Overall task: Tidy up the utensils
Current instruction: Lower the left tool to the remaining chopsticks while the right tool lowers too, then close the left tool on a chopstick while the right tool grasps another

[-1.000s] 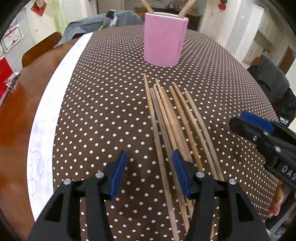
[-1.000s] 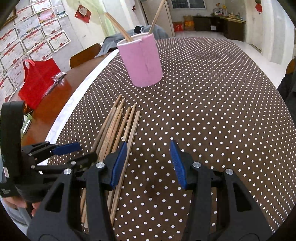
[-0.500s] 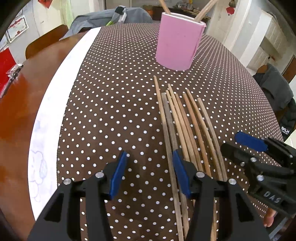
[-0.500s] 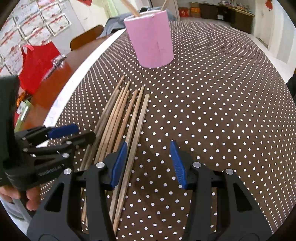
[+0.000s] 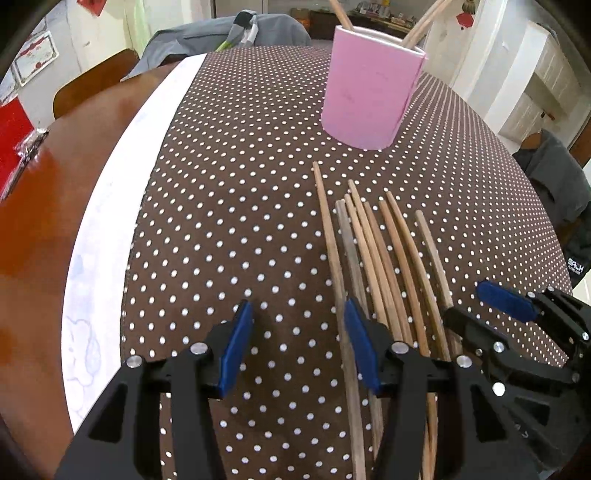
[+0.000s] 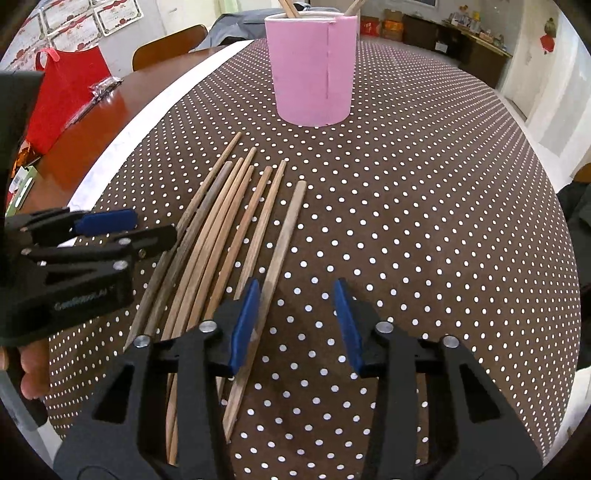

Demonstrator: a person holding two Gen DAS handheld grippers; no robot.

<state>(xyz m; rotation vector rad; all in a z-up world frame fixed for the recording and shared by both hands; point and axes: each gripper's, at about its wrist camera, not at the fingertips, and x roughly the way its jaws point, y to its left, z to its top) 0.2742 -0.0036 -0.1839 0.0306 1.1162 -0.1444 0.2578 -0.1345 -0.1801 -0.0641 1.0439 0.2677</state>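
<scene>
- Seen from both wrist cameras: a loose row of wooden chopsticks (image 5: 373, 254) lying side by side on a brown tablecloth (image 5: 229, 206) with white dots, tips toward a pink cylindrical holder (image 5: 369, 99) standing upright farther back, with a few sticks already inside it
- Left gripper (image 5: 295, 347) low over the cloth, jaws apart and empty; right-hand blue pad above the leftmost sticks, left-hand pad over bare cloth
- Right gripper (image 6: 295, 325) with jaws apart, just narrowing, nothing pinched; left-hand pad just beside the outermost stick on the right of the row, bare cloth in the gap
- Only from the left wrist: a dark jacket (image 5: 554, 192) over a chair at the far right, and the right gripper entering from the right edge
- Only from the right wrist: a red bag (image 6: 62, 96) on bare reddish wood, certificates (image 6: 88, 18) on the wall, fingertips (image 6: 33, 369) on the left gripper's handle, a vertical seam down the holder
</scene>
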